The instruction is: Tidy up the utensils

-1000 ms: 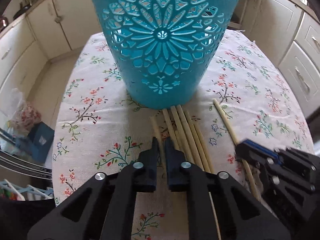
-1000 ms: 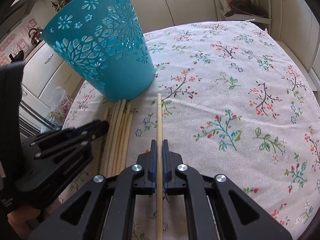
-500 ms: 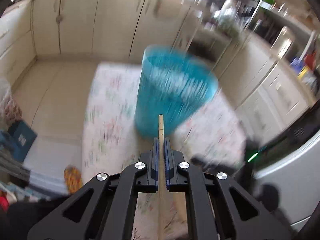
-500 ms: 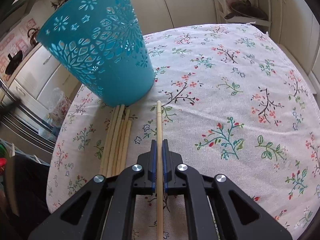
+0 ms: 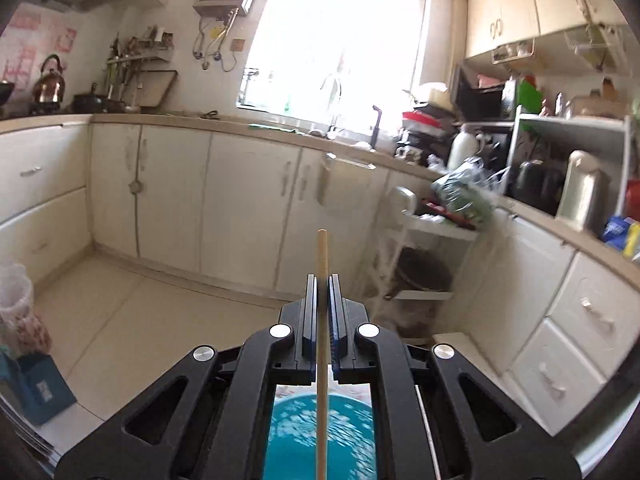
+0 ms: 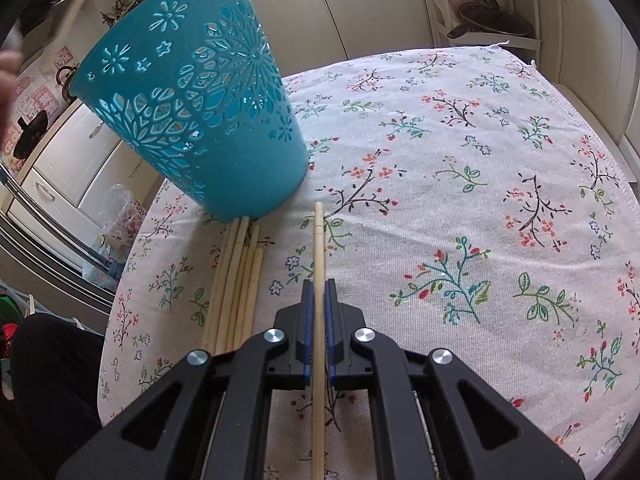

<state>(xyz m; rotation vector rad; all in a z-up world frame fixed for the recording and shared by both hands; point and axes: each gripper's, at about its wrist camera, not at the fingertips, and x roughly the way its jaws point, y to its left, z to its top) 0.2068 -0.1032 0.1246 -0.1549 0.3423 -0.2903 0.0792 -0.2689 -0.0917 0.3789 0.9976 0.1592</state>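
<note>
My left gripper point(image 5: 322, 280) is shut on a wooden chopstick point(image 5: 321, 256) and holds it high up, pointing across the kitchen. The blue cut-out basket point(image 5: 320, 436) shows blurred below it, seen through the gripper frame. My right gripper point(image 6: 318, 285) is shut on another chopstick point(image 6: 318, 236) low over the floral tablecloth point(image 6: 460, 208). The basket point(image 6: 192, 112) stands just ahead and to the left in the right wrist view. Several loose chopsticks point(image 6: 240, 276) lie on the cloth beside its base.
Cream kitchen cabinets point(image 5: 208, 200) line the walls, with a cluttered counter point(image 5: 460, 152) and a white rack point(image 5: 420, 248) at the right. A plastic bag point(image 6: 120, 216) sits on the floor left of the table. The held chopstick shows faintly at top left point(image 6: 80, 0).
My left gripper has closed on a chopstick from the pile, lifted it off the table and swung up above the basket. My right gripper has stayed shut on its chopstick, nearly still.
</note>
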